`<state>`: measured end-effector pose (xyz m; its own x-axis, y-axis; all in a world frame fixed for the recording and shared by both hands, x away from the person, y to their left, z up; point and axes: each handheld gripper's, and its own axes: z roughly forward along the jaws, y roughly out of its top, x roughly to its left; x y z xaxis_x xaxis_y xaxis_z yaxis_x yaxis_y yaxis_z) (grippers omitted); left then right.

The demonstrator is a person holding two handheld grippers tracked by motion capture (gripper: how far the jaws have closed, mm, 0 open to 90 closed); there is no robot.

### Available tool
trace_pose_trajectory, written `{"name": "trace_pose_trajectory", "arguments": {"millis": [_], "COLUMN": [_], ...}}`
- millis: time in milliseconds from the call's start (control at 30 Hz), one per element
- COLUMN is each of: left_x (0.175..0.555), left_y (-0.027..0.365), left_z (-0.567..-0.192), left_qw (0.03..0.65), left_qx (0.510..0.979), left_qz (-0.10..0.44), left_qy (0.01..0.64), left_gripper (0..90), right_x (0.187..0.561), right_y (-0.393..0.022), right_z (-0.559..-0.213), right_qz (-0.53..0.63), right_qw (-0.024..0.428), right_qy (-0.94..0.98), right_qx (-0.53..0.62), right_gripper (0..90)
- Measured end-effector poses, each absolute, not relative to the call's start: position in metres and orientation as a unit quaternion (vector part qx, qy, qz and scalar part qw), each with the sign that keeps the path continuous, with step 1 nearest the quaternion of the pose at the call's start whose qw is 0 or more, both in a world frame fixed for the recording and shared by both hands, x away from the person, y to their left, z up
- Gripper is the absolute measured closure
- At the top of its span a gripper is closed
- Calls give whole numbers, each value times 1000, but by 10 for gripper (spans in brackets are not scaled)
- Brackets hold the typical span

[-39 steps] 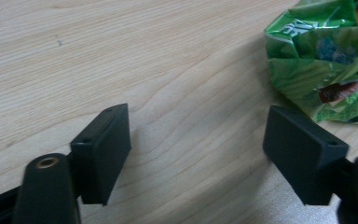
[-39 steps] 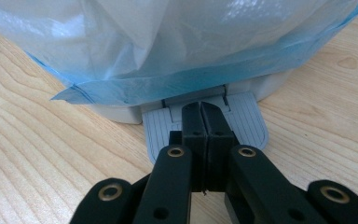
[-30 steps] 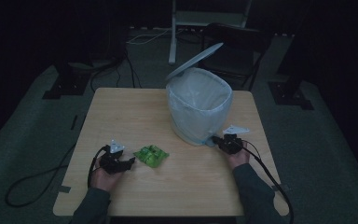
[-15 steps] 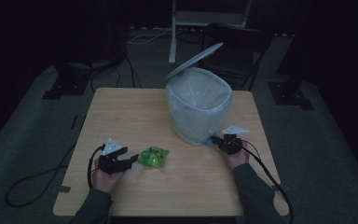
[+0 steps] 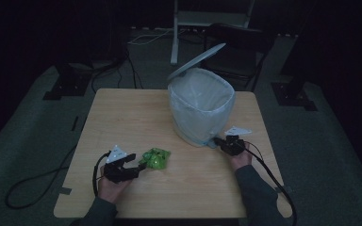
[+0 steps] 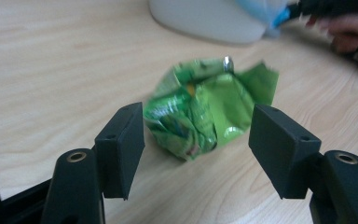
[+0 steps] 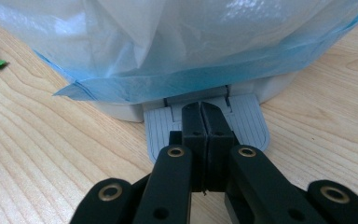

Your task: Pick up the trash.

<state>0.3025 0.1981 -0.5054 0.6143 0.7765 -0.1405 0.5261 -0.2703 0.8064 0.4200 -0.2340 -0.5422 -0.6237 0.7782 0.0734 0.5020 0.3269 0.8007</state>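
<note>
A crumpled green wrapper (image 5: 156, 158) lies on the wooden table (image 5: 122, 113), left of centre near the front. My left gripper (image 5: 139, 168) is low over the table, and its jaws stand apart on either side of the wrapper (image 6: 205, 112). They have just opened a little, and the pads do not press on the wrapper. The left gripper (image 6: 198, 135) is open. My right gripper (image 5: 218, 141) is shut, with its tips (image 7: 200, 109) resting on the grey pedal (image 7: 247, 121) of the white bin (image 5: 200, 110). The bin's lid (image 5: 196, 61) stands raised.
A pale blue bag (image 7: 168, 46) lines the bin and hangs over its rim. The bin stands on the table's right half, toward the back. Dark stands, cables and a chair (image 5: 238, 42) surround the table on the floor.
My left gripper has shifted slightly by the green wrapper. The right gripper and the bin's raised lid have stayed as they were.
</note>
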Motion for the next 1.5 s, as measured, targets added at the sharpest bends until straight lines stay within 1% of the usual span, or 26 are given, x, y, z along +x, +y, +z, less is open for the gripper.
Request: {"name": "trace_pose_trajectory", "arguments": {"millis": [67, 133, 200, 300, 333, 400, 533, 933, 1500], "left_x": [306, 309, 313, 318, 320, 321, 320, 322, 328], "left_y": [193, 191, 191, 192, 191, 189, 187, 186, 191], "left_z": [-511, -514, -516, -517, -518, -518, -519, -516, -498], "left_qw": [418, 412, 408, 413, 412, 407, 404, 400, 420], "left_qx": [794, 794, 793, 792, 795, 799, 803, 805, 794], "left_qz": [142, 142, 139, 132, 129, 129, 129, 132, 138], "left_qy": [418, 424, 430, 430, 427, 423, 419, 418, 417], "left_gripper": [364, 388, 435, 553, 553, 649, 720, 813, 823], "right_x": [420, 420, 420, 420, 420, 420, 419, 420, 421], "right_y": [-234, -234, -234, -234, -234, -233, -233, -233, -233], "right_z": [-542, -542, -542, -542, -542, -542, -542, -542, -541], "right_qz": [419, 419, 419, 419, 419, 419, 420, 418, 416], "right_qw": [164, 164, 164, 164, 163, 164, 164, 160, 156], "right_qy": [798, 798, 798, 798, 798, 798, 797, 799, 802], "right_qx": [401, 401, 401, 401, 401, 402, 402, 401, 400], "right_gripper": [892, 891, 892, 892, 892, 892, 892, 892, 894]}}
